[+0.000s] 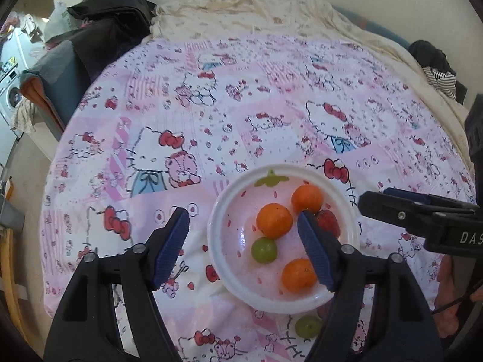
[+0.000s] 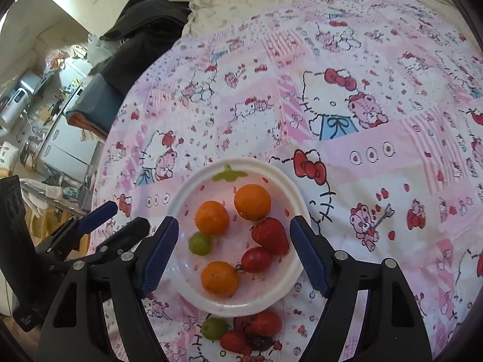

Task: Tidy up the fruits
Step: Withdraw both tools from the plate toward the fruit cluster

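A white plate [image 2: 289, 289] with a strawberry print sits on the Hello Kitty cloth. It holds three oranges [image 2: 212, 217], a green grape [image 2: 199, 243], a strawberry [image 2: 270, 235] and a red cherry tomato [image 2: 256, 259]. My right gripper [image 2: 234, 253] hangs open and empty over the plate. My left gripper [image 1: 243, 241] is open and empty over the plate's [image 1: 217, 241] left side. On the cloth in front of the plate lie a green grape [image 2: 213, 328], a strawberry [image 2: 235, 342] and red tomatoes [image 2: 265, 324].
The round table is covered by a pink Hello Kitty cloth [image 2: 362, 120] over a cream cloth [image 1: 241, 12]. Dark clothing [image 1: 105, 21] is piled at the far left. The right gripper [image 1: 422, 220] shows at the right of the left wrist view.
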`<state>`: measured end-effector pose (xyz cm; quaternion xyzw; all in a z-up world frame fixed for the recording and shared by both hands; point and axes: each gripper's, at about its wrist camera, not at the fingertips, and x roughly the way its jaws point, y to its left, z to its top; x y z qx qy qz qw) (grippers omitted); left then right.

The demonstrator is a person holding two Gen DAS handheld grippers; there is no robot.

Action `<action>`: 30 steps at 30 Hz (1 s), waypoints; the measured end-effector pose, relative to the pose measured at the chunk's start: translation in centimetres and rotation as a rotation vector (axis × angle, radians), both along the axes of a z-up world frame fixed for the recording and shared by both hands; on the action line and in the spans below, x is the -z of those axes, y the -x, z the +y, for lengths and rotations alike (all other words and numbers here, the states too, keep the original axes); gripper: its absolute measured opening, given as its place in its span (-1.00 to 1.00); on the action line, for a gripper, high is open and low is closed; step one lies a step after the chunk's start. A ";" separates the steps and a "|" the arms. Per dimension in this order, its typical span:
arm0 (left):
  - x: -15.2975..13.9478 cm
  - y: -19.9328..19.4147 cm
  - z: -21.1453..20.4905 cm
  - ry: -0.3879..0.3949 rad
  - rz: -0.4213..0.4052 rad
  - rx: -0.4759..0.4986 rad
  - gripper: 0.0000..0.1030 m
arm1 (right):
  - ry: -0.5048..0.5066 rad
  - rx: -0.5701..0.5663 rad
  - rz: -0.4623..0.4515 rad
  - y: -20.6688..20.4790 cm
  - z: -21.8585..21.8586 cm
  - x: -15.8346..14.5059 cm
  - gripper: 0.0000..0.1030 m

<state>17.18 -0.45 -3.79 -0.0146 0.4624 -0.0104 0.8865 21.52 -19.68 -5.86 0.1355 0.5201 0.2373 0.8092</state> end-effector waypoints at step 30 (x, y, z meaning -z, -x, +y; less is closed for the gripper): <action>-2.7 12.7 1.5 0.026 -0.017 -0.054 0.39 | 0.009 0.045 -0.021 12.2 -4.0 -2.9 0.54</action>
